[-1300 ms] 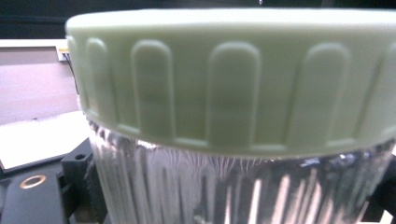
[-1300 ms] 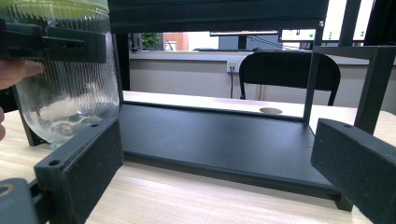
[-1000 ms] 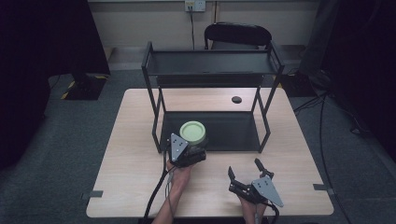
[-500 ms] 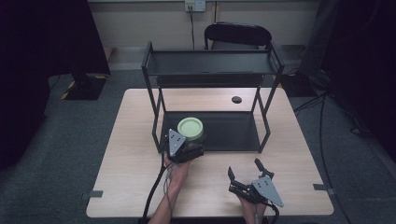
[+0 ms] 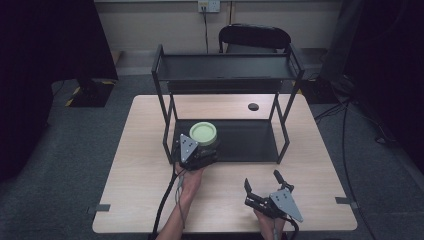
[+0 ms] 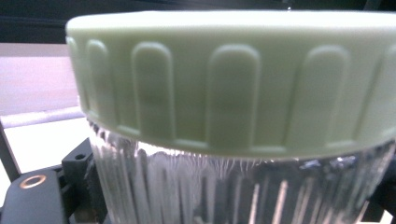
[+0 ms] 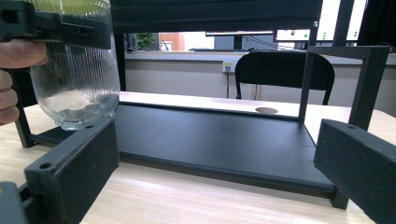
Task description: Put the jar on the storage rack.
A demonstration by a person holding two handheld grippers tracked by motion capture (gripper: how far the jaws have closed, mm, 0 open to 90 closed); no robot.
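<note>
My left gripper's point(image 5: 200, 150) jaws were clamped on the ribbed glass jar point(image 7: 77, 88) below its green lid point(image 6: 233, 79); my right gripper's point(image 5: 265, 186) stood wide apart, holding nothing.

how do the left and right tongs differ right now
The left tongs are shut on the glass jar at the shelf's front left corner; the right tongs are open and hold nothing. The left reach into the shelf; the right sit back over bare table. Both are black.

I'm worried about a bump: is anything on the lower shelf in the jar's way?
Nothing visible. The jar, held in the left gripper, is at the lower shelf's front left corner; the shelf beyond is bare.
</note>
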